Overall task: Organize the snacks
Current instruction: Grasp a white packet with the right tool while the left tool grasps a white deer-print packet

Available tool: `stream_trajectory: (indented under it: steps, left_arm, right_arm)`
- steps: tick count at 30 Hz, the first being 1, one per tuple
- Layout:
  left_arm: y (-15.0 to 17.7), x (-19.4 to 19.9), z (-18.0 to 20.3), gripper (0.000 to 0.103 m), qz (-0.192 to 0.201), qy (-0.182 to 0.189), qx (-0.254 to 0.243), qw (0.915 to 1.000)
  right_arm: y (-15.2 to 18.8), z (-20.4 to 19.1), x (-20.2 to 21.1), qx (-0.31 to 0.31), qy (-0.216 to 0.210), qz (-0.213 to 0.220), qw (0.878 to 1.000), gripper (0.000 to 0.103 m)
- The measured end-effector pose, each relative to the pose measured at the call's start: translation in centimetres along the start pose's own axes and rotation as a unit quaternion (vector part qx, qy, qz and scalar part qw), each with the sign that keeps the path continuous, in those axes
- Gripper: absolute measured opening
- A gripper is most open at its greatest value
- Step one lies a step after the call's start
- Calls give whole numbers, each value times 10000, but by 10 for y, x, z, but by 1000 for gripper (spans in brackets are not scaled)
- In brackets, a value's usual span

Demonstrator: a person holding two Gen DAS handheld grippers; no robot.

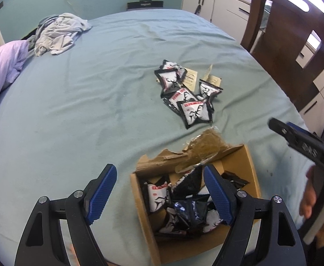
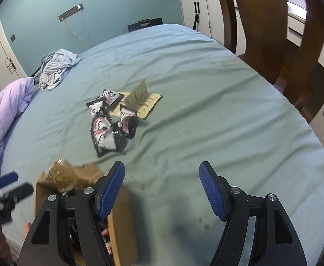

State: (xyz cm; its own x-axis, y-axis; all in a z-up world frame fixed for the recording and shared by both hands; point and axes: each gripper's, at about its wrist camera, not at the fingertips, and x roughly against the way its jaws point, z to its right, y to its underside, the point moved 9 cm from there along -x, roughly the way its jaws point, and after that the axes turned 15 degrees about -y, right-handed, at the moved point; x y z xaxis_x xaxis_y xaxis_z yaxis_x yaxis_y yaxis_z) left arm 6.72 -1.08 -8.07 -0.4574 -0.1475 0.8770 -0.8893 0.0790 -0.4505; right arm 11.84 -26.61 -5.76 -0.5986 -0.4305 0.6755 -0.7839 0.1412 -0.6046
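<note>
An open cardboard box (image 1: 253, 170) with a torn flap sits near the bed's front edge, holding several black-and-white snack packets (image 1: 159, 199). A loose pile of the same packets (image 1: 184, 93) lies farther out on the sheet, on tan paper cards (image 1: 192, 76). My left gripper (image 1: 159, 195) hangs open over the box's left side, nothing between its blue pads. My right gripper (image 2: 162, 190) is open and empty above bare sheet, just right of the box (image 2: 121, 221). The pile (image 2: 108, 124) lies ahead of it to the left. The right gripper also shows at the left view's right edge (image 1: 304, 146), held by a hand (image 1: 310, 199).
A teal sheet covers the bed (image 1: 95, 102). Crumpled grey clothes (image 1: 57, 33) and a lilac duvet (image 1: 4, 64) lie at the far left. A brown wooden chair (image 1: 295, 44) and white cabinets (image 1: 215, 2) stand to the right. Small dark stains mark the sheet (image 2: 202, 220).
</note>
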Motion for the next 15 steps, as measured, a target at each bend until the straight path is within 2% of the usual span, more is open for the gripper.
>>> stream_trajectory:
  steps: [6,12,15]
  left_arm:
    - [-2,-2,3,81,-42,124,23,9999]
    - [-5,-4,9,81,-67,216,-38,9997]
    - [-5,-6,10,81,-137,291,-26,9995]
  right_arm:
    - [-16,4,-30,-141,-307,-125,9994,69]
    - [-24,0,-86,90,-524,-720,9960,69]
    - [-34,-5,-111,215,-685,-884,9935,69]
